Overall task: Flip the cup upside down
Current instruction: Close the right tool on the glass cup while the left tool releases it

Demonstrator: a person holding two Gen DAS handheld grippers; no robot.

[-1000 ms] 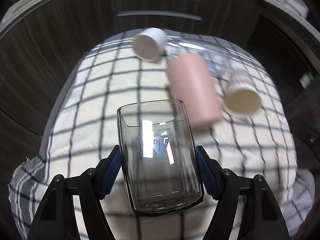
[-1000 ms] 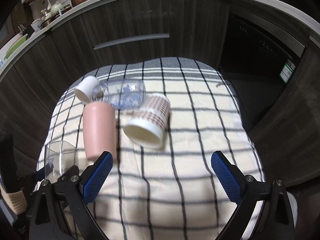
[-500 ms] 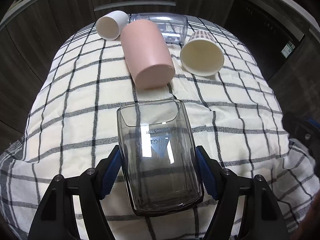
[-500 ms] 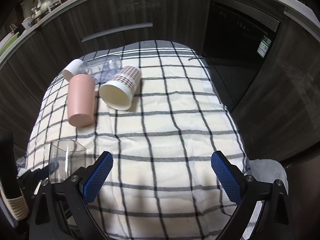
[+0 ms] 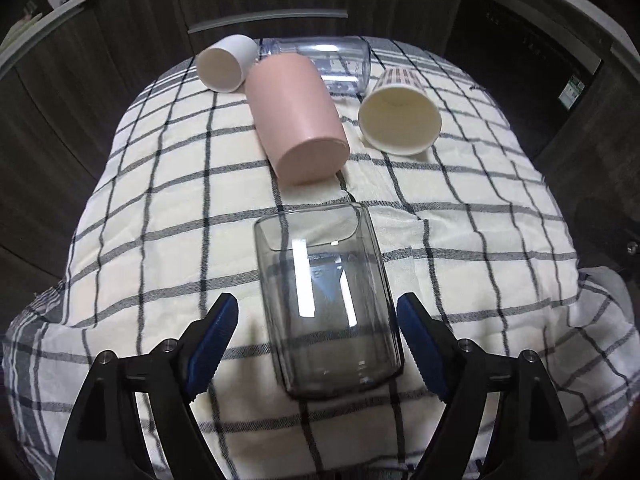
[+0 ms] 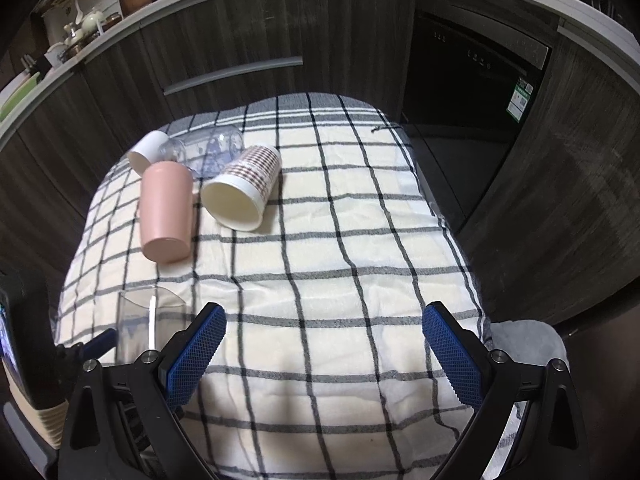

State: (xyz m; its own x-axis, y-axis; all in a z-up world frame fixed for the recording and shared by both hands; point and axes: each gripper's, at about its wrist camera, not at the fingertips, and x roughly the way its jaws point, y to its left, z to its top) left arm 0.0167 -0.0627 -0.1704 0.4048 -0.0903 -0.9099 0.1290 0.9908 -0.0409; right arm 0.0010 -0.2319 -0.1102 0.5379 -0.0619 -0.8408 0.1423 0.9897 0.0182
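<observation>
A clear glass cup stands on a checked cloth, near the front edge of the covered surface and left of its middle. It has straight sides and a squarish shape, with faint printing on its wall. Whether its mouth faces up or down cannot be told from these views. In the right wrist view the same cup appears at the near left, beside a blue pad of the other tool.

The left gripper sits around the cup with its jaws parted. The left blue pad stands clearly apart from the glass; the right pad is just beside it, and contact there cannot be confirmed.

The right gripper hangs over the near middle of the cloth with its jaws spread wide and nothing between them.

Farther away, toward the far left of the cloth, four more cups lie on their sides in a cluster. A pink cup lies with its closed base toward the viewer. To its right is a paper cup with a brown plaid pattern, its open mouth facing near. Behind these lie a small white cup and a clear plastic cup.

Dark wood-grain cabinets with a long bar handle stand beyond the cloth. A black appliance is at the far right.
</observation>
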